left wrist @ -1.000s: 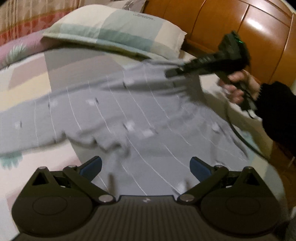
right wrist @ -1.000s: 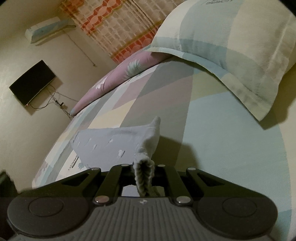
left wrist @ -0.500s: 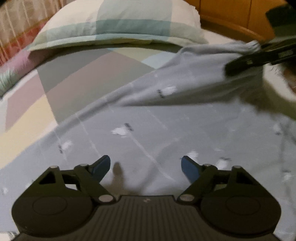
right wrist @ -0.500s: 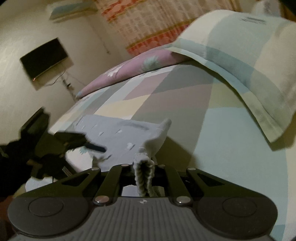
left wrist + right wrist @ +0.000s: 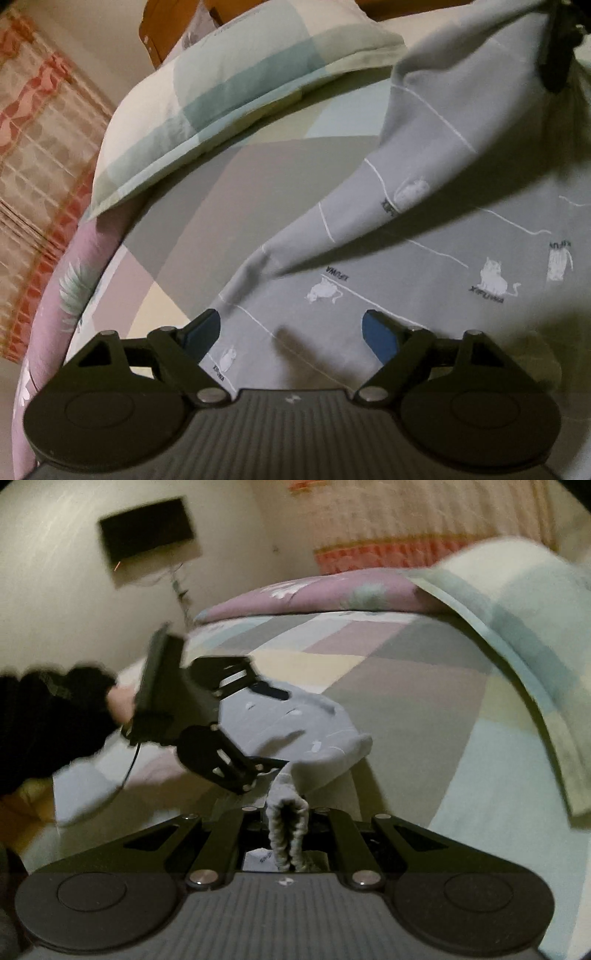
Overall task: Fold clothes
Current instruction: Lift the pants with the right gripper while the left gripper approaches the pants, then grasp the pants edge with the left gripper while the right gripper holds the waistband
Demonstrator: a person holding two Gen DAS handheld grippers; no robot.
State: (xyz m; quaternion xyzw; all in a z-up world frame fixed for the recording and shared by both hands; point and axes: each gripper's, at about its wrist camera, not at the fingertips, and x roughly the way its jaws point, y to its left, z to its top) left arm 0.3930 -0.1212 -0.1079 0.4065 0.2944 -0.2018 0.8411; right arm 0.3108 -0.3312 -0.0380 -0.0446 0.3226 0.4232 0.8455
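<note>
Grey garment (image 5: 436, 155) now lifted higher by right gripper (image 5: 287, 840).

A home bedroom — a bed (image 5: 236, 192) with patchwork sheet, a checked pillow (image 5: 229, 85) against a wooden headboard (image 5: 162, 33), patterned curtains (image 5: 33, 147), and a wall-mounted television (image 5: 147, 526).

**Grey garment pinched above the bed**

The right gripper (image 5: 287, 843) has its jaws closed on a bunched ribbed edge of the grey garment (image 5: 314, 734), which trails forward over the patchwork bed sheet (image 5: 417, 686). Left of the garment, the left gripper (image 5: 271, 734), blurred, reaches over it with its fingers spread, held by a hand (image 5: 120, 705) in a black sleeve (image 5: 48, 723). A pillow (image 5: 535, 635) lies right of the garment; a dark screen (image 5: 147, 531) hangs on the wall beyond.
</note>
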